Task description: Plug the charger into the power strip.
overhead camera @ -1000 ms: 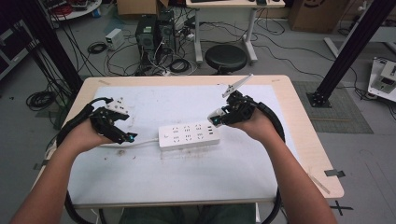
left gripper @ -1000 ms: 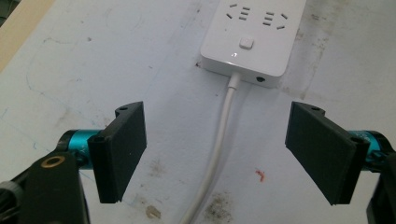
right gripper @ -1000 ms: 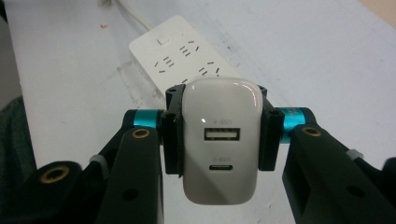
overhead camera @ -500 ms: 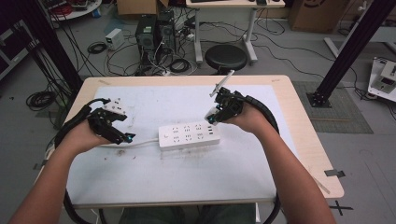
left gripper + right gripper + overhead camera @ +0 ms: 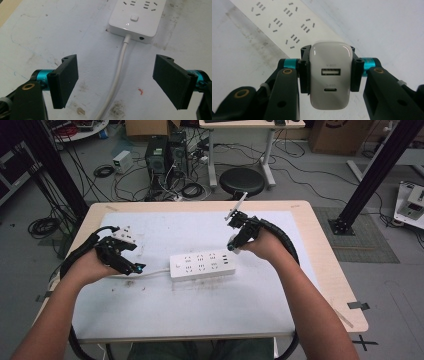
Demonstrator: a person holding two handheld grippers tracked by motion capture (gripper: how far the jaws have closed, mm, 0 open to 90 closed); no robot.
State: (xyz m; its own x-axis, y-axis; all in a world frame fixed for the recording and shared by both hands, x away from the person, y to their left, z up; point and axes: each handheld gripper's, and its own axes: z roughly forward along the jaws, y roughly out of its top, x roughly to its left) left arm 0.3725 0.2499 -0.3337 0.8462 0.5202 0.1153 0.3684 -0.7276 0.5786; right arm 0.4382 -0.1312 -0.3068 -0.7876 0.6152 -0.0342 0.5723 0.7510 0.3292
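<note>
Both grippers point(image 5: 115, 82) point(image 5: 329, 73) were black w/ flat black jaws, teal collars, brass-coloured rivets, small screws; black cable point(image 5: 75, 256) trailed off. Forearms bare, no sleeves.

The charger point(image 5: 330, 75) looked like glossy white plastic, smooth, with highlights on its rounded top. The power strip point(image 5: 202, 264) was smooth white plastic with a softer sheen, and its cable point(image 5: 117, 75) looked rubbery. Matt black pads point(image 5: 67, 77) faced the left tool point(image 5: 120, 80), on blue anodised metal pins. The table point(image 5: 200, 315) wore a scuffed, stained white sheet over pale wood.
</note>
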